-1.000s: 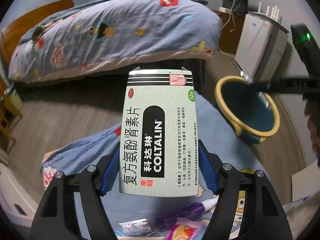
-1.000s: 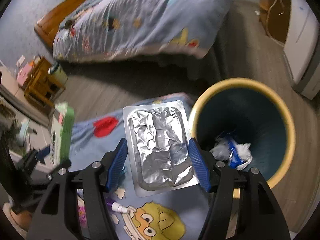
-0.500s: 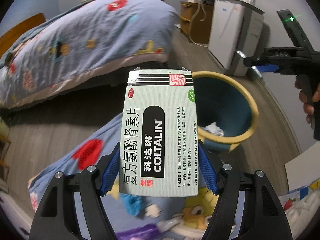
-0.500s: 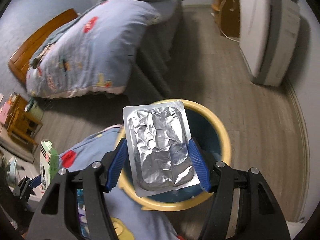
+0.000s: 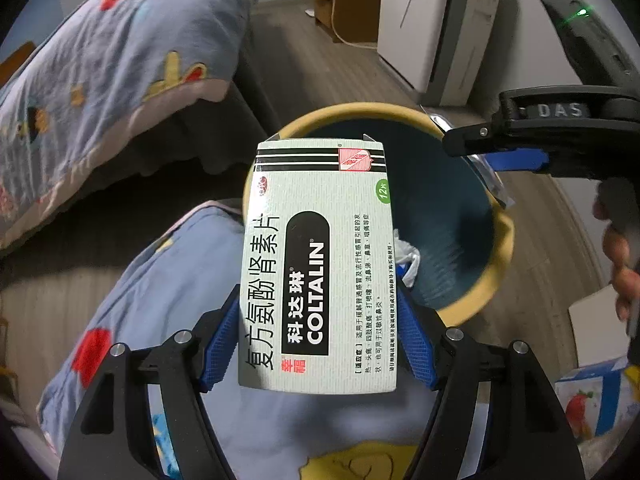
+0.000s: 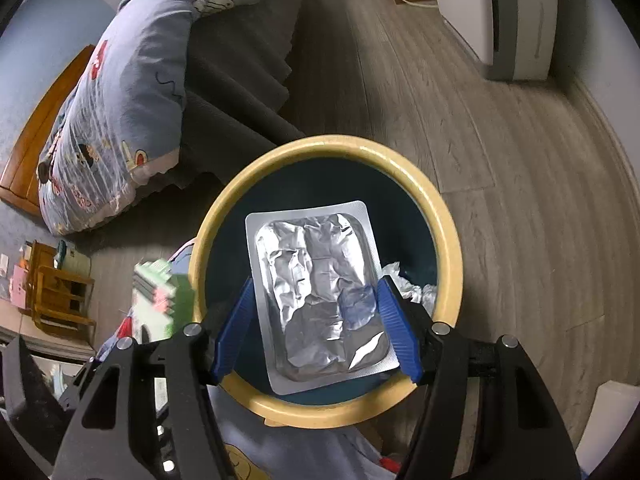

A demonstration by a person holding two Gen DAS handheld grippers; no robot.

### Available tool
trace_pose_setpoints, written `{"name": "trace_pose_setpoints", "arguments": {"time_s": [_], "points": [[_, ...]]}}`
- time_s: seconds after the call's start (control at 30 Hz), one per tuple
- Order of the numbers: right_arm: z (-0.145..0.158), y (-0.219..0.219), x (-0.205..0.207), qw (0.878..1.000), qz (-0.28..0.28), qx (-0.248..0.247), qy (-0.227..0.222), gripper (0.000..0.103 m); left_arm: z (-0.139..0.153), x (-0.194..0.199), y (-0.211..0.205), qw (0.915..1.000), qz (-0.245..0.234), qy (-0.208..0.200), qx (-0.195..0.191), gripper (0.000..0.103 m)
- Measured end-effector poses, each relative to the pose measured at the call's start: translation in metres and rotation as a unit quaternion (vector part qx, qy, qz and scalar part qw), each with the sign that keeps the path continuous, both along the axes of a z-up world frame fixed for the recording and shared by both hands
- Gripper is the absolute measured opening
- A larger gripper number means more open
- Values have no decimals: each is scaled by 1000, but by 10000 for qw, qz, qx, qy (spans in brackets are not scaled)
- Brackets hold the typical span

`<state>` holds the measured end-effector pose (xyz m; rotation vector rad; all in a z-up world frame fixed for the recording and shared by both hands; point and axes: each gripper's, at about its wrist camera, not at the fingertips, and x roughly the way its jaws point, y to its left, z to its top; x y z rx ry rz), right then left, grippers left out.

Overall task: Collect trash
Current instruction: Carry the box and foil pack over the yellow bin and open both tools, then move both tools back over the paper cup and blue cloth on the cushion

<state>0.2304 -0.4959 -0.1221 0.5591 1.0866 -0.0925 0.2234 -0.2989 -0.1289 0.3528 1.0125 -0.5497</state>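
Observation:
My left gripper is shut on a pale green Coltalin medicine box, held upright just short of the near left rim of the yellow-rimmed, dark blue trash bin. My right gripper is shut on a silver foil blister pack and holds it directly above the open trash bin. Crumpled white trash lies inside the bin. The right gripper shows in the left wrist view over the bin's far right rim. The box shows blurred in the right wrist view left of the bin.
A bed with a blue cartoon quilt stands to the left. A blue cartoon cloth lies under the grippers beside the bin. A white appliance stands on the wooden floor behind. A small wooden stand sits far left.
Both grippers have moved toward the bin. The foil pack now hangs over the bin's middle, and the medicine box has come up to the bin's near edge.

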Motion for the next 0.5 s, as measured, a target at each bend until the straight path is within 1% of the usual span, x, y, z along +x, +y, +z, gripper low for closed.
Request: {"name": "trace_pose_setpoints", "arguments": {"time_s": [0.17, 0.27, 0.33, 0.37, 0.5], "points": [[-6, -1, 3, 9998, -61, 168, -24, 63, -4, 8, -10, 10000, -21, 1, 78, 72], [-6, -4, 3, 9994, -146, 304, -120, 64, -4, 12, -10, 9999, 32, 76, -100, 73], [-5, -5, 4, 9990, -187, 371, -166, 83, -3, 13, -8, 9998, 87, 71, -139, 75], [-3, -5, 4, 9986, -209, 436, -228, 85, -3, 12, -6, 9998, 111, 47, -144, 79], [1, -4, 5, 9984, -210, 432, -291, 88, 2, 8, 1, 9997, 157, -42, -182, 81]]}}
